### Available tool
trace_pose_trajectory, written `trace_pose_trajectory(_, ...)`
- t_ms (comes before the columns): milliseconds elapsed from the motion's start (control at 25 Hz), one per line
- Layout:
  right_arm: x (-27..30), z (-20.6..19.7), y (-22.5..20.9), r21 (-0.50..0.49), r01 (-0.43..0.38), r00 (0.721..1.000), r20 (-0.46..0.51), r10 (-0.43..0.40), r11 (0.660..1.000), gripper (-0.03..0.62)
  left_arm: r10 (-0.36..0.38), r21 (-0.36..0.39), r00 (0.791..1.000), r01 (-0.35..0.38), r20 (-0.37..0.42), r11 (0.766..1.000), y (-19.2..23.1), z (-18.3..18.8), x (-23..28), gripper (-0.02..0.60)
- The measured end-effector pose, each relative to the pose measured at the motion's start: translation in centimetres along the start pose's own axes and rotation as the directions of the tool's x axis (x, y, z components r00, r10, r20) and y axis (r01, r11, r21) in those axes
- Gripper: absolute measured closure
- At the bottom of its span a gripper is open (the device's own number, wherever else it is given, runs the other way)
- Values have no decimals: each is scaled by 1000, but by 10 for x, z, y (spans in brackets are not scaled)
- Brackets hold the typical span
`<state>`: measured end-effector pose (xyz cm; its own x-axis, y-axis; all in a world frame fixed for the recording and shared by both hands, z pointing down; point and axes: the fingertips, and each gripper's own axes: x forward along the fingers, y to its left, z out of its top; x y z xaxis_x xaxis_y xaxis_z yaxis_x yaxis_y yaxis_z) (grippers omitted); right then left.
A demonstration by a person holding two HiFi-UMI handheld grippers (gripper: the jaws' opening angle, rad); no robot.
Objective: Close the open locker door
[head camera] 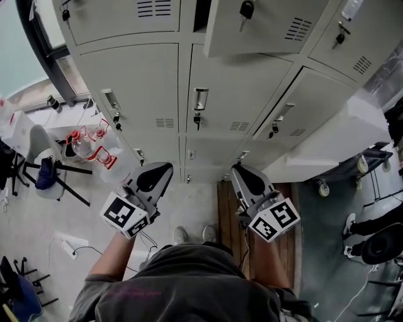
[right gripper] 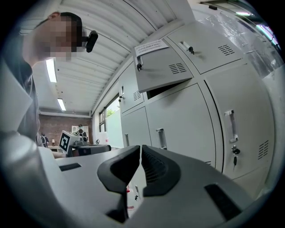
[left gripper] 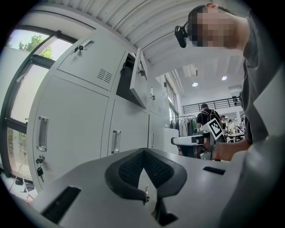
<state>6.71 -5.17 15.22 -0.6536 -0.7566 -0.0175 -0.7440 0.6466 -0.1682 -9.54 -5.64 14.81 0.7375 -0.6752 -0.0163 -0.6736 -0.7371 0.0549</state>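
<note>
Squarely in front of a bank of pale grey metal lockers (head camera: 145, 82), the person is holding both tools out level, each pointing at the closed doors of the lower rows. The left gripper (head camera: 157, 175) is sitting with its dark ribbed jaws brought together, the tips meeting at the far end and nothing caught between them (only a small hollow is showing behind the tips in its own view (left gripper: 143, 152)). The right gripper (head camera: 247, 177) is likewise pressed together, its two jaws leaving only a hairline slit and pinching nothing (right gripper: 140, 149). The open grey locker door (head camera: 264, 25) is hanging ajar in the upper row, above and slightly right of the right gripper and well apart from both tools; a black-headed key (head camera: 246, 9) is sitting in its lock. From the left gripper view the door (left gripper: 137, 80) is swinging outward edge-on, with the dark compartment behind it. From the right gripper view it (right gripper: 162, 69) is jutting forward with a white paper notice (right gripper: 151, 46) stuck near its top.
</note>
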Motion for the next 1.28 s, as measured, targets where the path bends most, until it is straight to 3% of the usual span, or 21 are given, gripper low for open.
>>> trace_pose_trajectory(1280, -5, 0, -56, 21, -84, 996, -20, 84, 996, 571, 51, 17, 999, -51, -9, 999, -25, 3, 56, 568)
